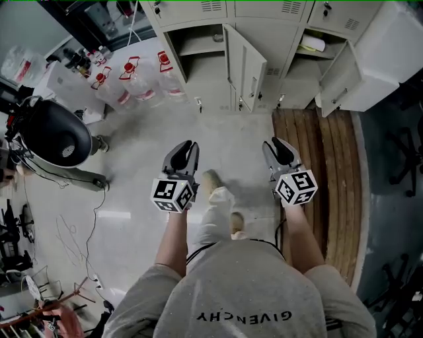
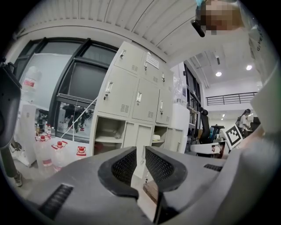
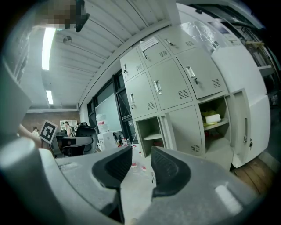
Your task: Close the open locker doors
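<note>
A bank of grey lockers [image 1: 264, 13] stands ahead of me. Two bottom doors are swung out: the left door [image 1: 246, 69] beside an empty compartment [image 1: 198, 46], and the right door [image 1: 340, 76] beside a compartment holding a white roll [image 1: 316, 45]. My left gripper [image 1: 185, 155] and right gripper [image 1: 281, 153] hover over the floor, well short of the lockers. Each is open by a narrow gap with nothing between the jaws. The left gripper view shows the empty compartment [image 2: 107, 134]. In the right gripper view are the roll [image 3: 213, 118] and the right door [image 3: 246, 132].
Several red-capped water jugs [image 1: 132, 76] stand left of the lockers. A black office chair [image 1: 53, 135] and floor cables [image 1: 79, 224] lie to my left. Wooden planks [image 1: 330, 171] cover the floor at the right, under a white cabinet [image 1: 390, 59].
</note>
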`<state>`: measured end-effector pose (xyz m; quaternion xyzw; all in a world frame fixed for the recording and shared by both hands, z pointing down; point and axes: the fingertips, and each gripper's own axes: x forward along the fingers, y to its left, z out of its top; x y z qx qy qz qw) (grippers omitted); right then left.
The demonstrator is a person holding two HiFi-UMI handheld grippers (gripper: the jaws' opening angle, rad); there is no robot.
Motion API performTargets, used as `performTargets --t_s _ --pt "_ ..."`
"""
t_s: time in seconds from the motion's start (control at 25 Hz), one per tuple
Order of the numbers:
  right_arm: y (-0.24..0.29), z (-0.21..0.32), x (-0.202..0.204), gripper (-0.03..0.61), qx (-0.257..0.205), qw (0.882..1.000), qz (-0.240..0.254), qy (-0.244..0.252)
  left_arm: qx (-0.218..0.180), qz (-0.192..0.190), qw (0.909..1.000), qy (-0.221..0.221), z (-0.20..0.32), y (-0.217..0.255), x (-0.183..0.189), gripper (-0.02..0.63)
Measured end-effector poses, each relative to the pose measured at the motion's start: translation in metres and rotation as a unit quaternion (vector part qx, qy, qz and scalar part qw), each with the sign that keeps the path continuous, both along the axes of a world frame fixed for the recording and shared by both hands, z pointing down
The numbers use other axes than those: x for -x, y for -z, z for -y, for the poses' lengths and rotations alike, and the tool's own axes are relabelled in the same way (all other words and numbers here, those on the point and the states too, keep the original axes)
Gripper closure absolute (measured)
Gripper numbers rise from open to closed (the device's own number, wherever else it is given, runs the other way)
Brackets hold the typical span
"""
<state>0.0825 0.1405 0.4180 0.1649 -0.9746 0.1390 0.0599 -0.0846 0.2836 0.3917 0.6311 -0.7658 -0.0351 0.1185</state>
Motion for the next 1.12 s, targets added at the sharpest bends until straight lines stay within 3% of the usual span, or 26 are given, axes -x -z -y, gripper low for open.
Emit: performTargets --t_s 0.76,1.12 --pt "-0.056 0.123 0.116 0.411 0.010 0.998 -0.051 -0.019 0.015 -0.014 0.9978 -0.062 0.113 -0.051 0.089 0.554" --pt "-0.087 0.184 0.161 0.391 -0.008 0.995 -0.083 -0.046 0.032 -0.029 0.9959 -0.080 0.141 -0.085 0.119 0.598"
